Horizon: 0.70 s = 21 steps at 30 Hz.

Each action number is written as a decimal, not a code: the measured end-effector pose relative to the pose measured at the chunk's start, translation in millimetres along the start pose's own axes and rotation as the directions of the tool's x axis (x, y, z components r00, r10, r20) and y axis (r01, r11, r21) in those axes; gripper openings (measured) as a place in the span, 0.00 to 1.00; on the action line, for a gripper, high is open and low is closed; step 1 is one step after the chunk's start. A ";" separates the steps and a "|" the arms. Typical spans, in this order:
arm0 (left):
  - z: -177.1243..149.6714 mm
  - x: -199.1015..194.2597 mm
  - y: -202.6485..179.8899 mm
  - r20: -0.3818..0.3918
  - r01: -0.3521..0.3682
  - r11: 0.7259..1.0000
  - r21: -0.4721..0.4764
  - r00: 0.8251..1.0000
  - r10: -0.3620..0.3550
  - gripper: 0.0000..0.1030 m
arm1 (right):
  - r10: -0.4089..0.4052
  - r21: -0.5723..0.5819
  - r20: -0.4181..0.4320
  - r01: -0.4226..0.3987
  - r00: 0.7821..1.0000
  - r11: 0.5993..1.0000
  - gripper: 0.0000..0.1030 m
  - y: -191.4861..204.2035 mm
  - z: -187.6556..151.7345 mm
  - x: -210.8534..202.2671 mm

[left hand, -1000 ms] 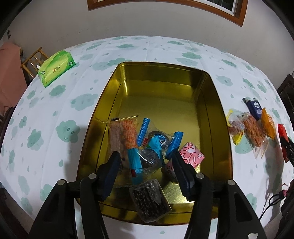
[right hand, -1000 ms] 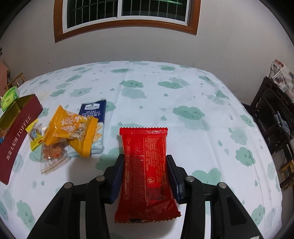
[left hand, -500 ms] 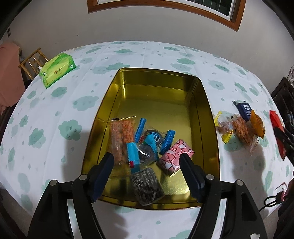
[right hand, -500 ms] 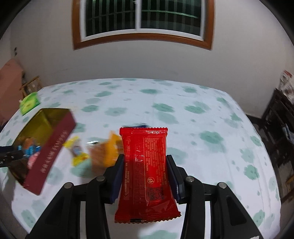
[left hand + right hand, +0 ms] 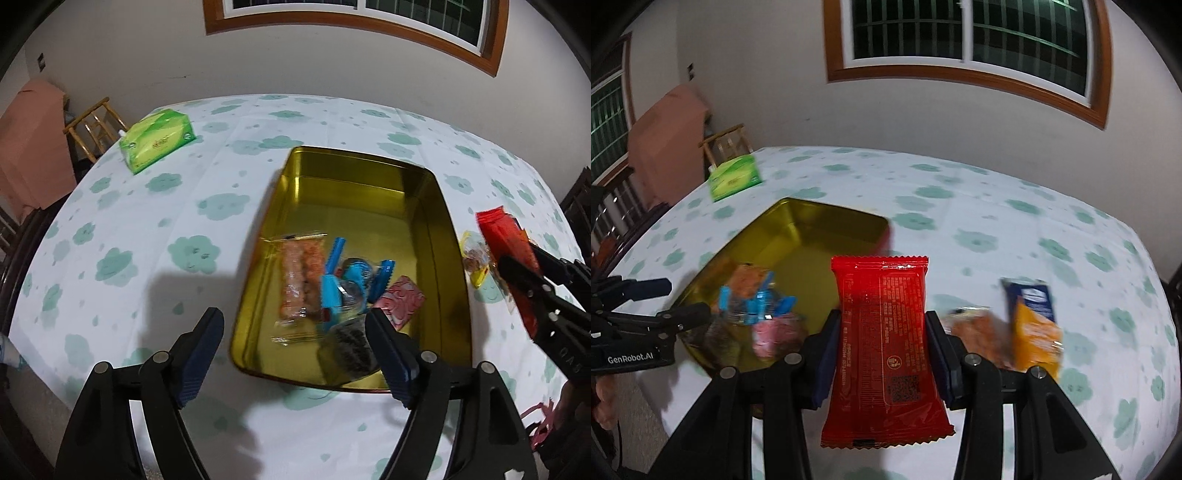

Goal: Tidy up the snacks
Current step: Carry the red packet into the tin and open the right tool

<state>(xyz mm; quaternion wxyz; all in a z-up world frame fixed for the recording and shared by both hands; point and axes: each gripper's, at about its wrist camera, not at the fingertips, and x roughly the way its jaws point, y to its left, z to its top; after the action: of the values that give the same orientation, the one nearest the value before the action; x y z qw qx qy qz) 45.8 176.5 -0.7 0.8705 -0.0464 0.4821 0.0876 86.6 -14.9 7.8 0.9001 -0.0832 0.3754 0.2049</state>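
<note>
My right gripper (image 5: 882,321) is shut on a red snack packet (image 5: 882,332), holding it upright by its sides just right of an open gold tin (image 5: 798,221). In the left wrist view that red packet (image 5: 498,232) and the right gripper (image 5: 521,254) hang beside the tin's right wall (image 5: 439,206). The tin holds an orange cracker packet (image 5: 299,273), blue-wrapped candies (image 5: 343,284), a pink packet (image 5: 400,302) and a dark packet (image 5: 347,347). My left gripper (image 5: 293,325) hovers above the tin's near-left corner; its jaws are opening, with nothing between them.
A green tissue box (image 5: 157,140) lies at the table's far left, a wooden chair (image 5: 94,125) behind it. Right of the tin lie loose snacks: a blue packet (image 5: 1028,295), an orange packet (image 5: 1034,332) and a clear bag of orange bits (image 5: 975,332).
The left gripper's jaws have widened and it has drawn back and up from the snacks in the tin. The right gripper has carried the red packet leftward up to the tin.
</note>
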 end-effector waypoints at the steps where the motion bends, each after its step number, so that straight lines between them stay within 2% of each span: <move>1: -0.2 -0.8 3.4 0.000 -0.003 1.000 -0.007 1.000 0.003 0.74 | 0.011 -0.007 -0.002 -0.011 1.000 1.000 0.43 6.9 2.0 2.0; 12: -6.4 -4.4 39.9 -0.009 -0.029 0.996 -0.089 1.000 0.028 0.76 | 0.086 -0.044 -0.071 -0.090 0.994 0.995 0.43 52.1 12.6 29.7; 21: -9.1 -7.1 67.9 -0.012 -0.046 0.986 -0.163 0.999 0.045 0.77 | 0.086 -0.060 -0.110 -0.093 0.990 0.994 0.43 67.6 17.4 49.7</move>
<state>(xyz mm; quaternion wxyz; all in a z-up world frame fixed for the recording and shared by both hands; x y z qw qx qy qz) 21.2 240.7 0.7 0.8596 -0.1068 0.4778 0.1466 100.1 66.7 -14.9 0.8653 -0.1065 0.4196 0.2526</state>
